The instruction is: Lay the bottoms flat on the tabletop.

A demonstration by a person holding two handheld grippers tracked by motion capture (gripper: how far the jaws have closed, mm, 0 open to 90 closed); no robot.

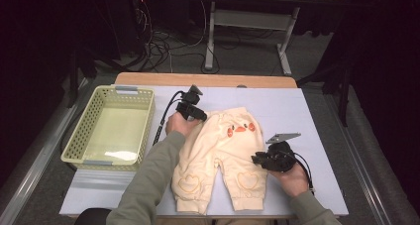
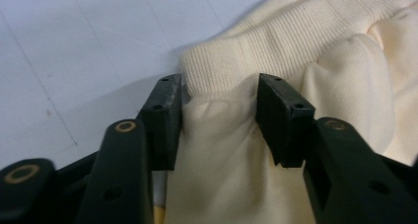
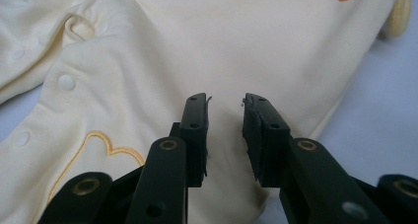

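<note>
Straddling the ribbed waistband of the cream fleece baby trousers (image 1: 223, 155) lying flat on the pale worktop (image 1: 307, 116), our left tongs (image 2: 219, 115) stand part-open while our right tongs (image 3: 226, 130) hover narrow and empty, so a shallow bite could slip.

The person's left forearm (image 1: 153, 170) hides one trouser leg (image 1: 187, 183).
</note>
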